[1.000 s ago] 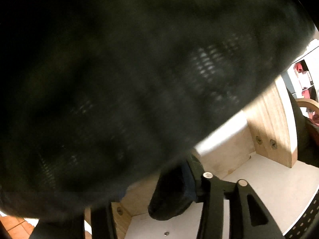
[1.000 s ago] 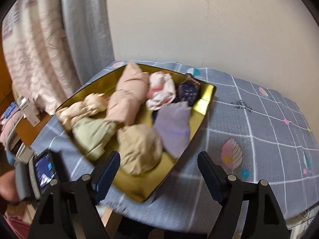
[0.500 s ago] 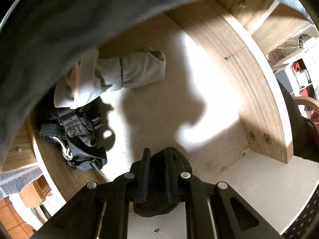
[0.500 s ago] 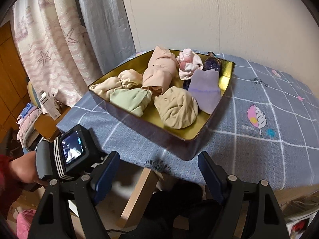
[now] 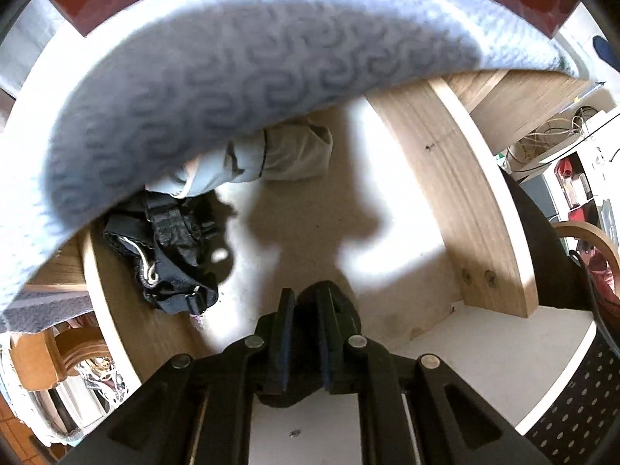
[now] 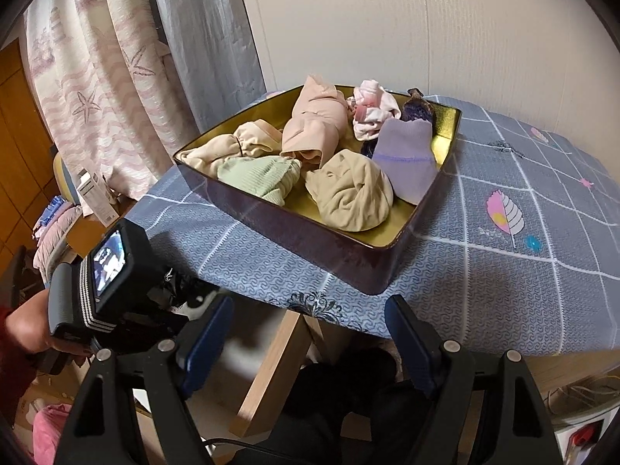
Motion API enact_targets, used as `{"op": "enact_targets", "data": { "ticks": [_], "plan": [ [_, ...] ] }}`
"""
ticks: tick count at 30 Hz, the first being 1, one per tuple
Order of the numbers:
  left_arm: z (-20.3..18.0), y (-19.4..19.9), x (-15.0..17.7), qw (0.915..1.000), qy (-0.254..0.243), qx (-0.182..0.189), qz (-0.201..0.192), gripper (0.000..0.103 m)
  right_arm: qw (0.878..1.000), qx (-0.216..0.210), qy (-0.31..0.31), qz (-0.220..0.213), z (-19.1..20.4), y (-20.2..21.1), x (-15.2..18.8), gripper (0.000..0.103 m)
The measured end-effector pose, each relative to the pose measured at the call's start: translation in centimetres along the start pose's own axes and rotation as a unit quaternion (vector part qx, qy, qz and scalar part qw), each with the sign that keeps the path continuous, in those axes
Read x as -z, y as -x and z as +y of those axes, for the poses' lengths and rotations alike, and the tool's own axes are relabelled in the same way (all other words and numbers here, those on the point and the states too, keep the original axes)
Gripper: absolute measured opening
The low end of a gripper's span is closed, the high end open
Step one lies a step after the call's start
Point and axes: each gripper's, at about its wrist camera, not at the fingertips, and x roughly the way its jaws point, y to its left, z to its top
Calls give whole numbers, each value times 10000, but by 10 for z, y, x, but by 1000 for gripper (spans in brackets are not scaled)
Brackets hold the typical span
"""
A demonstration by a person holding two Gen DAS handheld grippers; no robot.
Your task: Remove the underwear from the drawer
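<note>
In the left wrist view I look straight down into a wooden drawer (image 5: 449, 193) with a pale floor. My left gripper (image 5: 306, 298) is shut on a black piece of underwear (image 5: 343, 304), which bulges out around the pads. A crumpled black garment (image 5: 170, 255) lies at the drawer's left side, and a rolled grey-beige garment (image 5: 286, 151) lies further back. In the right wrist view my right gripper (image 6: 306, 341) stands open with nothing between its fingers, just below the table's front edge.
A dark tray with a gold inside (image 6: 310, 240) holds several rolled underwear pieces on the blue patterned tablecloth (image 6: 503, 263). The cloth's overhang (image 5: 232, 62) hides the drawer's back. A hand (image 6: 27, 325) holds the left tool's camera unit (image 6: 108, 271) at lower left. A wooden table leg (image 6: 271, 372) stands ahead.
Dark fabric that covered the left lens has gone. The left gripper has shut on the black underwear and lifted slightly. The right gripper has drawn back from the tray and sunk below the table edge.
</note>
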Motion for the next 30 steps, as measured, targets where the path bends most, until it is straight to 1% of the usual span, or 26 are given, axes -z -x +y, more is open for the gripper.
{"op": "enact_targets", "data": {
  "ticks": [4,7,8,13,16,17,18,20,22,24,25,26,27,30],
  "plan": [
    [4,17,0,9997,79,-19,-209,9,10000,10,-53,49,-3,-3,1,81],
    [11,44,-1,9986,204,106,-468,8,9999,-3,-102,68,-4,-4,1,81],
    [12,49,-1,9983,204,81,-548,5,9999,-10,-100,60,-4,-4,1,81],
    [24,89,-5,9948,300,60,-976,5,10000,-28,-85,41,-3,-3,1,81],
    [35,108,-7,9943,295,82,-1024,5,9999,-62,-107,82,-3,-5,1,81],
    [37,109,-7,9950,244,68,-969,5,9999,-84,-116,88,-2,-5,2,81],
    [33,105,-1,9963,153,77,-839,5,9999,-81,-111,82,-2,-5,3,81],
    [19,90,-7,9983,-105,-11,-580,7,9999,-75,-68,96,0,-5,4,81],
    [11,77,-13,9992,-229,-5,-320,7,9999,-56,-28,108,2,-5,5,81],
    [7,69,-16,9994,-282,8,-201,9,9999,38,41,121,3,-5,5,81],
    [6,64,-18,9995,-297,13,-115,17,9999,98,77,117,4,-5,5,78],
    [5,59,-21,9993,-356,-39,-52,23,9999,121,60,91,4,-4,4,68],
    [3,55,-19,9991,-405,-89,-23,23,9999,107,-2,85,2,-4,3,64],
    [3,51,-27,9986,-516,-46,103,26,9999,60,-105,83,-3,-4,-5,65]
  ]
}}
